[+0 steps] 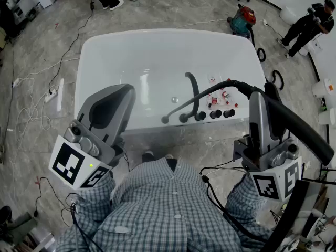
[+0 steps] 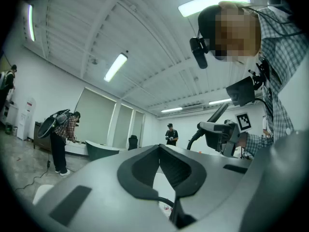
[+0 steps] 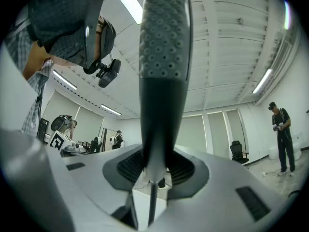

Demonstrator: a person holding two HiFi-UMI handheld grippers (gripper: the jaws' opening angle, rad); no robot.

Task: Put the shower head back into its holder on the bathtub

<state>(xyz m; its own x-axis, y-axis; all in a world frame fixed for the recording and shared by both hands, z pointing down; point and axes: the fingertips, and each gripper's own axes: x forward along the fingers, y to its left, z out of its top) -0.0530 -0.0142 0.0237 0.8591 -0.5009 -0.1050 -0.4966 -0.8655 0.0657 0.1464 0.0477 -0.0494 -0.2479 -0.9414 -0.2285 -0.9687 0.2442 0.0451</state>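
Bathtub [image 1: 157, 56] ahead; knobs [image 1: 215, 114] on near rim; shower head [image 1: 299, 130] right, in right gripper [image 1: 258, 97]; bottles [image 1: 223, 94], seemingly, behind knobs.

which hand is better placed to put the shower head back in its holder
Right. The right claw grips the shower head, and its hose runs to the fittings on the bathtub rim just ahead of that hand. The left claw holds nothing and sits further from them.

Blue-and-white checked shirt [image 1: 157, 209], white-buttoned and long-sleeved, across the bottom of the frame. Black cables [image 1: 212, 190] looped over the lower-right sleeve. Grey moulded left claw [image 1: 125, 91] and right claw [image 1: 257, 96], each bearing a white cube [image 1: 73, 164] printed with black square markers. Black camera [image 2: 199, 52] worn at the head.
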